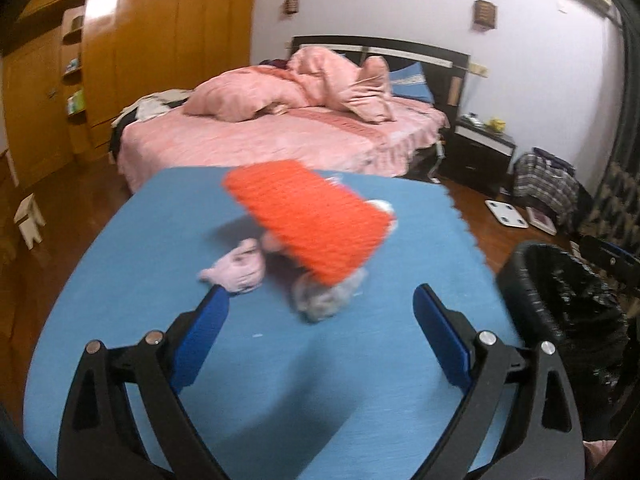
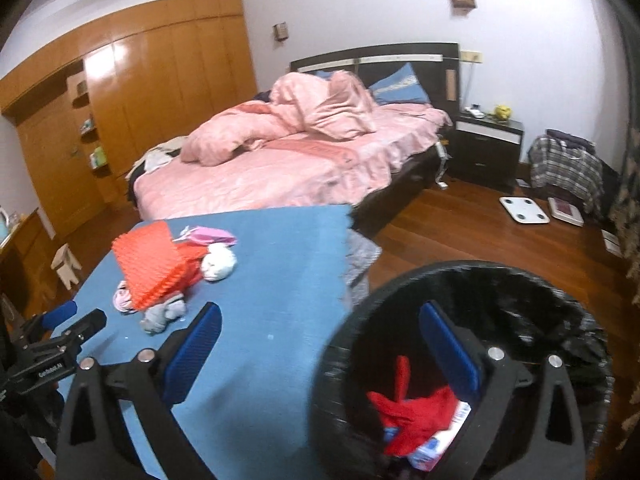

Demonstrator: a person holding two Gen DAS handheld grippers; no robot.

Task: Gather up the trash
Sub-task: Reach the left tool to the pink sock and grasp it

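On the blue table (image 1: pixel 152 264) lies a pile of trash: an orange ridged sheet (image 1: pixel 308 216), a pink crumpled wad (image 1: pixel 238 270) and a grey crumpled wad (image 1: pixel 328 296). My left gripper (image 1: pixel 322 298) hangs open just before the pile, nothing between its blue pads. My right gripper (image 2: pixel 320 316) is open and empty, straddling the table edge and the rim of the black-lined trash bin (image 2: pixel 520 292). Red trash (image 2: pixel 408 412) and a white-blue wrapper lie in the bin. In the right wrist view the orange sheet (image 2: pixel 150 264), a white wad (image 2: pixel 218 264), a pink wrapper (image 2: pixel 212 236) and the left gripper (image 2: pixel 74 320) show at left.
The bin (image 1: pixel 560 304) stands at the table's right edge. Behind is a bed (image 2: pixel 280 168) with pink bedding, a dark nightstand (image 2: pixel 486 148), a wooden wardrobe (image 2: pixel 160 92), a white scale (image 2: pixel 524 210) on the wood floor, and a small white stool (image 2: pixel 66 266).
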